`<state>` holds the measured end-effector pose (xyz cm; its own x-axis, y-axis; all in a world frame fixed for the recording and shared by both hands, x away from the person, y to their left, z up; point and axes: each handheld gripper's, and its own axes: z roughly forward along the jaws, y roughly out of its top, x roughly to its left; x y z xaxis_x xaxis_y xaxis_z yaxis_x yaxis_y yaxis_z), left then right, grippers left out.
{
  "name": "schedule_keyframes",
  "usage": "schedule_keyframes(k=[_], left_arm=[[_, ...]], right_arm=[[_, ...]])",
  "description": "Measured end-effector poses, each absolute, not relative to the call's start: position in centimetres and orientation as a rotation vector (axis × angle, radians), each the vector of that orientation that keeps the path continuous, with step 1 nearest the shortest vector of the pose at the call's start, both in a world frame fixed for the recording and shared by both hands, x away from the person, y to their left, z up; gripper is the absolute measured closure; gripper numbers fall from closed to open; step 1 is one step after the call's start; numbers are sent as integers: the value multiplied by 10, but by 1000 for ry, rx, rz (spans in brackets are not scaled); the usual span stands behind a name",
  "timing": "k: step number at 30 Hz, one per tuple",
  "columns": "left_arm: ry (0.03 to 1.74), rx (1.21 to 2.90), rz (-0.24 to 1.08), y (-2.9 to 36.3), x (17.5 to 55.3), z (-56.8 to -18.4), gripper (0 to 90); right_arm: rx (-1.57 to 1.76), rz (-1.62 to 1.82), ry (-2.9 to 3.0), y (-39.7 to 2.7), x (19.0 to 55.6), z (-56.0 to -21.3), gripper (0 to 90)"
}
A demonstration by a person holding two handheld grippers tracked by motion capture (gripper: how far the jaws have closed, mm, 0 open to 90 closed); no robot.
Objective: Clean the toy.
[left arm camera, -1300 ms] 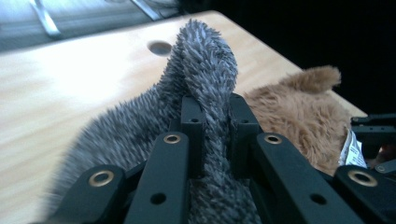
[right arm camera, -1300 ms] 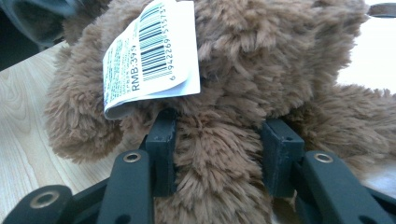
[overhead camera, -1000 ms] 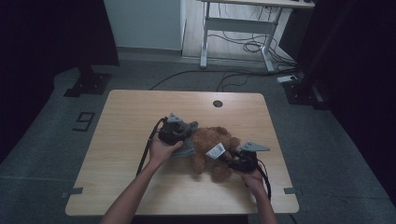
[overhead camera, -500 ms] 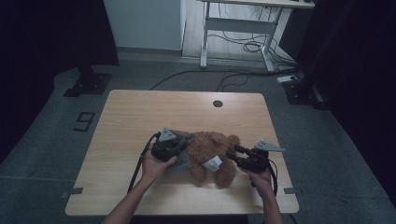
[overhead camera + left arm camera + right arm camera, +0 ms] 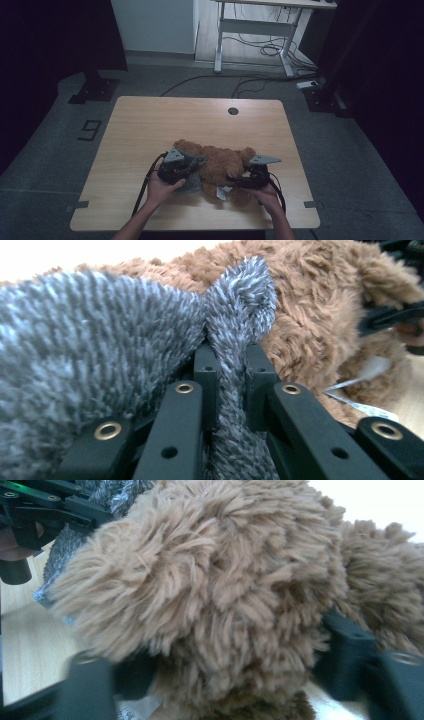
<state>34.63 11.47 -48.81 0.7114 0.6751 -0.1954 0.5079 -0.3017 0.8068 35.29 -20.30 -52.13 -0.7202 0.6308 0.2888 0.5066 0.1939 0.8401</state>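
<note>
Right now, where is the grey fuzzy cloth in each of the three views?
High view: grey fuzzy cloth left of centre, by the brown teddy bear.
Left gripper view: cloth covers the left; a fold sits between the jaws.
Right gripper view: cloth at top left.
Shared landmark: the bear.

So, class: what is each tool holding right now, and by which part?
The left tool pinches a fold of the fuzzy grey knitted garment. The right tool straddles a limb of the brown plush teddy bear; its jaws have just been opening.
</note>
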Motion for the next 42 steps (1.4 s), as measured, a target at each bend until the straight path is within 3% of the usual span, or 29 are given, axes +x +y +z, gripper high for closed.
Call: schedule_keyframes(k=[6, 12, 15, 19, 28, 33, 42], left_arm=[[893, 1955, 241, 102, 348, -470, 795], [800, 1964, 259, 48, 351, -453, 793], [770, 2020, 340, 14, 354, -456, 792], [766, 2019, 404, 3, 358, -465, 793], [820, 2029, 591, 48, 356, -468, 796], [904, 1954, 553, 93, 360, -470, 798], [1031, 1903, 579, 140, 366, -473, 797]], right_arm=[[1121, 1592, 2257, -207, 355, -523, 475], [1127, 1612, 2231, -209, 357, -525, 491], [1126, 1613, 2232, -210, 356, -525, 492], [1164, 1611, 2218, -215, 357, -526, 508], [1165, 1631, 2233, -217, 358, -527, 517], [1146, 1650, 2243, -214, 357, -527, 521], [1145, 1649, 2246, -214, 358, -527, 524]])
